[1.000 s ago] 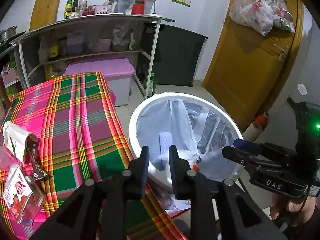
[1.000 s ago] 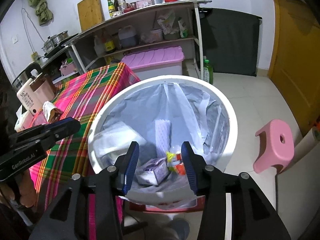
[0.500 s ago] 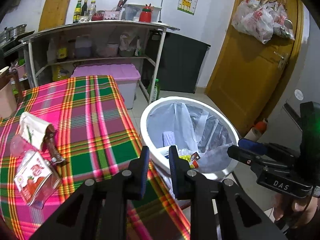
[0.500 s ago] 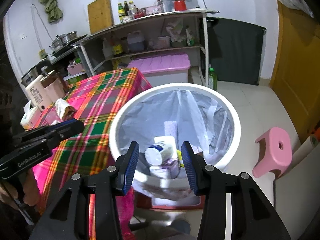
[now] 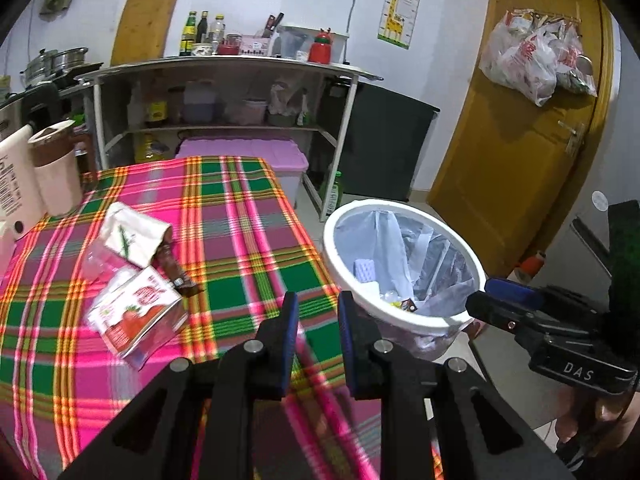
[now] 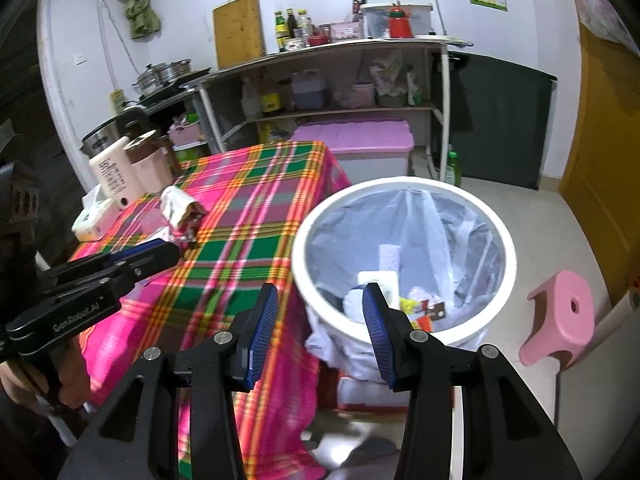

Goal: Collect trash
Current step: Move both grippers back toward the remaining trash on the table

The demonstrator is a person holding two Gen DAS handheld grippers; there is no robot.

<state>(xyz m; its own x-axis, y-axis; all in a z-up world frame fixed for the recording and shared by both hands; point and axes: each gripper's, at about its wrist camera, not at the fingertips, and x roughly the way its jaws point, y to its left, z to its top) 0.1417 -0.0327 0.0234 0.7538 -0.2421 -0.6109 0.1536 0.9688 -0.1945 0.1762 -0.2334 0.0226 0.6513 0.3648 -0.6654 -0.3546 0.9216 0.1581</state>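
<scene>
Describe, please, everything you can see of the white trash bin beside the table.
The white trash bin is round, apparently plastic, and stands upright on the tiled floor right beside the plaid-clothed table; whether they touch is unclear. A thin translucent liner bag is folded under its thick rim and hangs out below on the near side. It is open, with no lid visible, and partly filled: a white carton, a patterned wrapper and small colourful scraps lie inside. A pink stool stands apart from it. Neither gripper touches it.
</scene>
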